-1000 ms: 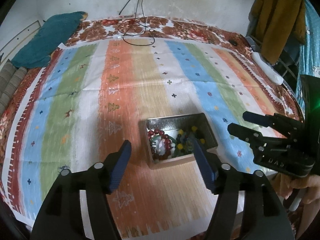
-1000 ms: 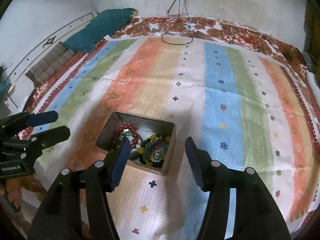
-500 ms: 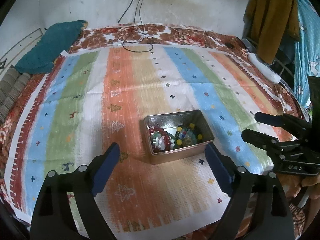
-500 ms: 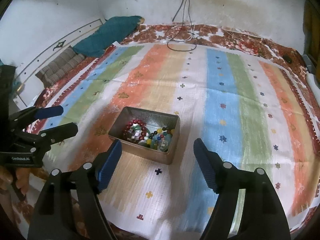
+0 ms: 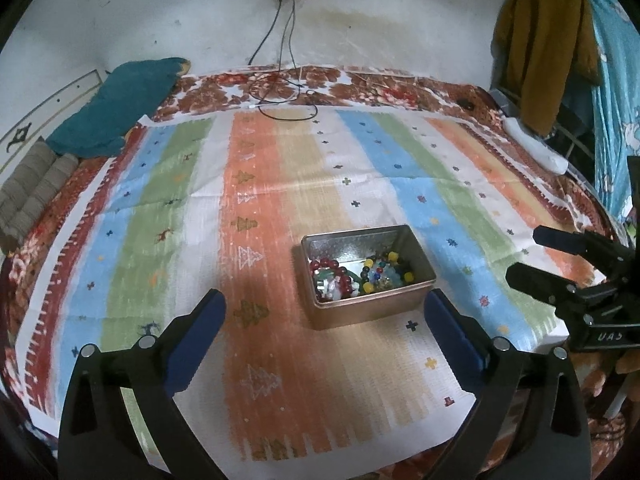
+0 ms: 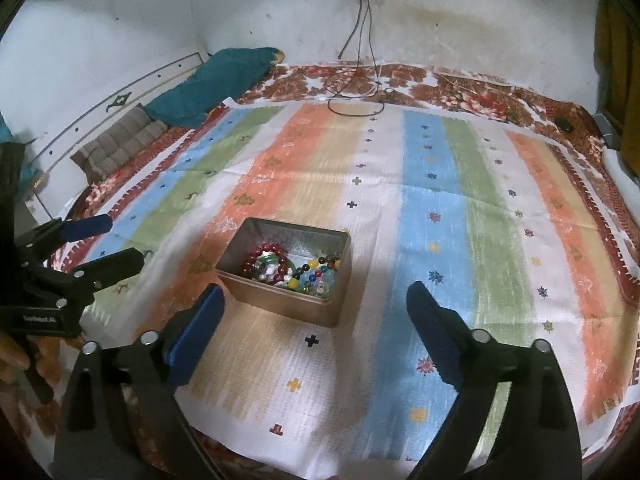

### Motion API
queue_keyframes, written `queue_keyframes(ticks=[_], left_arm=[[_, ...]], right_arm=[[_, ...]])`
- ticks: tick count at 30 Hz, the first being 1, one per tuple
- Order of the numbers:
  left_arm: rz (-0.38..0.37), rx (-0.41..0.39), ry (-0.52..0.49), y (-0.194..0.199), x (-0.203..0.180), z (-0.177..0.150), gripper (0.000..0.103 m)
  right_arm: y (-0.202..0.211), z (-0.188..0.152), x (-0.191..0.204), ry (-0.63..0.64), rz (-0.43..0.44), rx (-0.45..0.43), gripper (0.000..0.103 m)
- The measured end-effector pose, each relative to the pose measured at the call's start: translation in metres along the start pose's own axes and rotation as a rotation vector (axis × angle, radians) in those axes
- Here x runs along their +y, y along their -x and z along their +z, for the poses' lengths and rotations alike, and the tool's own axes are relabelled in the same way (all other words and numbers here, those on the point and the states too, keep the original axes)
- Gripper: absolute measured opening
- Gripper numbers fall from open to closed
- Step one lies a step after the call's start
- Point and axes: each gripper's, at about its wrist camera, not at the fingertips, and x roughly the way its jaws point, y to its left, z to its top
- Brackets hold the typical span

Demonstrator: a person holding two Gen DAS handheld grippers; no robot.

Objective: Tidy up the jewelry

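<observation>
An open metal tin (image 5: 372,314) (image 6: 280,304) stands on the striped cloth. It holds a dark red bead bracelet (image 5: 330,270) (image 6: 266,249) and a multicoloured bead bracelet (image 5: 384,270) (image 6: 316,270) among other small pieces. My left gripper (image 5: 324,314) is open and empty, held back from the tin on its near side; it also shows in the right wrist view (image 6: 116,240). My right gripper (image 6: 314,308) is open and empty, near the tin's front; it also shows in the left wrist view (image 5: 528,256).
The striped cloth (image 5: 260,200) covers a floral bedspread (image 5: 360,88). A teal pillow (image 5: 120,112) and a folded brown blanket (image 5: 28,192) lie at the far left. Black cables (image 5: 280,96) run from a wall socket. Clothes (image 5: 548,40) hang at the right.
Both grippers have drawn back and up from the tin, and both have opened wider. The tin and its contents have not moved.
</observation>
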Motion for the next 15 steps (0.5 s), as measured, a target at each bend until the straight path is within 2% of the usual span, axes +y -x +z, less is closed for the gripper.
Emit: queue_keyframes(ticks=[15], left_arm=[[0.029,-0.039,-0.061,0.013,-0.016,-0.019,0.097]], right_arm=[[0.016,-0.016,0.000,-0.010,0.010,-0.054,0.097]])
